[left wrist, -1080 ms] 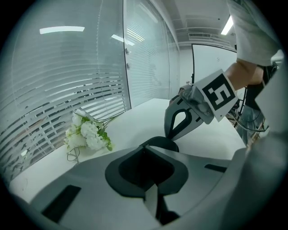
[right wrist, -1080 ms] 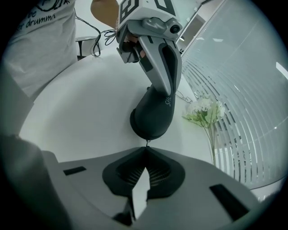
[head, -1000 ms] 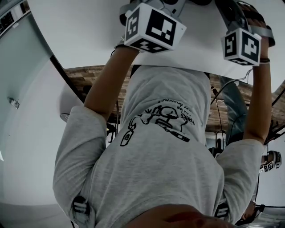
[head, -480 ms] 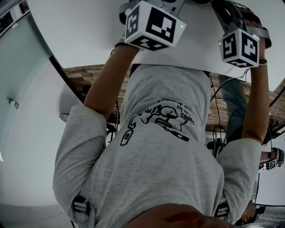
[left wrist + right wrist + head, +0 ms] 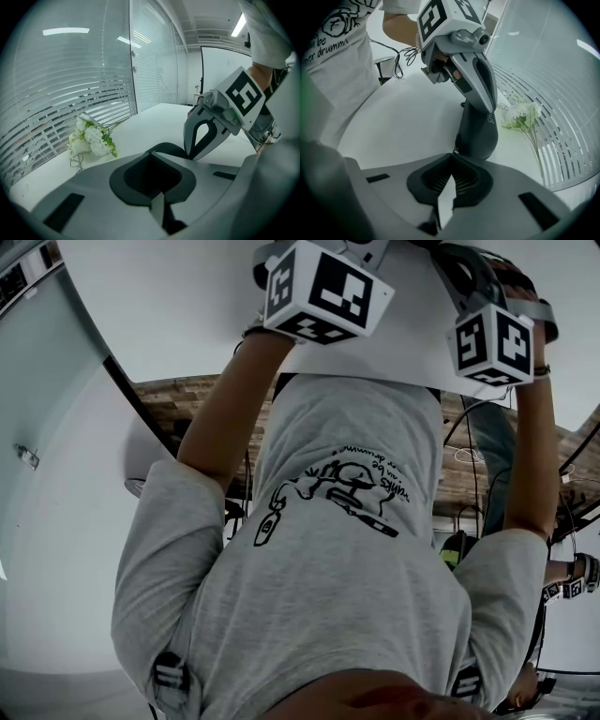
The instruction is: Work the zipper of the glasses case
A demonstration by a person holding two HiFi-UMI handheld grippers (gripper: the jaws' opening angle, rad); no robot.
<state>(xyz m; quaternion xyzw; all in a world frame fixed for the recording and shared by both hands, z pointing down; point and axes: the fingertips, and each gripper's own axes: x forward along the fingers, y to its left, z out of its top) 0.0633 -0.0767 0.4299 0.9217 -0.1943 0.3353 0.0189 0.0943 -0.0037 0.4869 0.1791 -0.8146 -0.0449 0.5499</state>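
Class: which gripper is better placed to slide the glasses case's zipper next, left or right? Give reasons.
Right. The right gripper has its jaws shut at the near end of the glasses case, seemingly on the zipper pull. The left gripper is clamped on the case's other end, steadying it.

Right gripper point(image 5: 452, 155): its cube point(image 5: 494, 343) has shifted slightly toward 9 o'clock in the head view, closing on the left cube point(image 5: 326, 292). The forearm point(image 5: 530, 456) below it now stands more upright.

The glasses case point(image 5: 477, 131) is dark grey, the table point(image 5: 403, 122) white, the flowers point(image 5: 522, 112) white and green.
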